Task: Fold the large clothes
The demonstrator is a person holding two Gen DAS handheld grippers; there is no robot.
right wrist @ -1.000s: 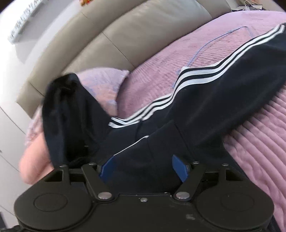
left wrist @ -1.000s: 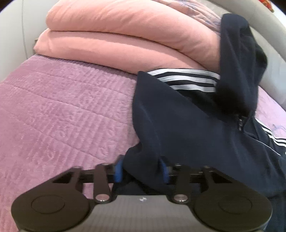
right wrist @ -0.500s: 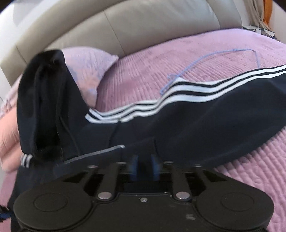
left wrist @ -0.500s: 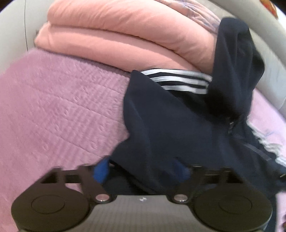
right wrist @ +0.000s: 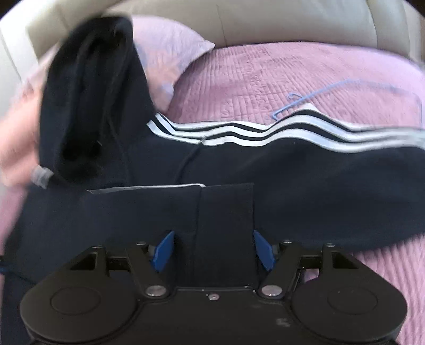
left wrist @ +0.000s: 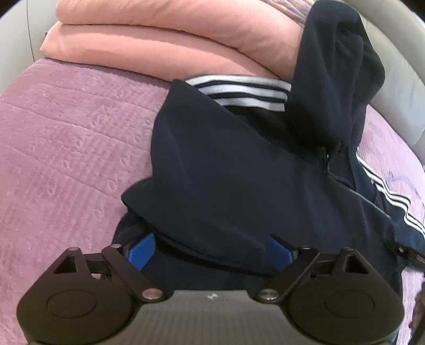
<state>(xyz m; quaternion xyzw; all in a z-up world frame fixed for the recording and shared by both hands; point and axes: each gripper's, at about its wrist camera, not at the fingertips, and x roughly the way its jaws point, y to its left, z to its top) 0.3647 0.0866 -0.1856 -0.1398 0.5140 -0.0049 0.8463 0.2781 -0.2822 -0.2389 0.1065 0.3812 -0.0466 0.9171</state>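
A dark navy hooded jacket [left wrist: 239, 164] with white sleeve stripes lies on the purple quilt; it also shows in the right wrist view [right wrist: 305, 185]. Its hood leans up against the pink bedding. My left gripper [left wrist: 211, 250] is open, its blue pads [left wrist: 140, 250] wide apart with a folded jacket edge lying between them. My right gripper [right wrist: 213, 250] is open too, pads [right wrist: 261, 249] apart on either side of a dark cuff or hem band [right wrist: 225, 217].
A purple quilted bedspread [left wrist: 66, 148] covers the bed. Folded pink blankets [left wrist: 159, 34] are stacked at the head. A lilac pillow [right wrist: 170, 53] and a beige padded headboard [right wrist: 279, 18] are behind. A thin blue wire hanger [right wrist: 332, 93] lies on the quilt beyond the sleeve.
Both grippers have opened: the left let go of the jacket edge it pinched, and the right, shut half a second ago, now stands open around the band. The right view swung toward the bed.
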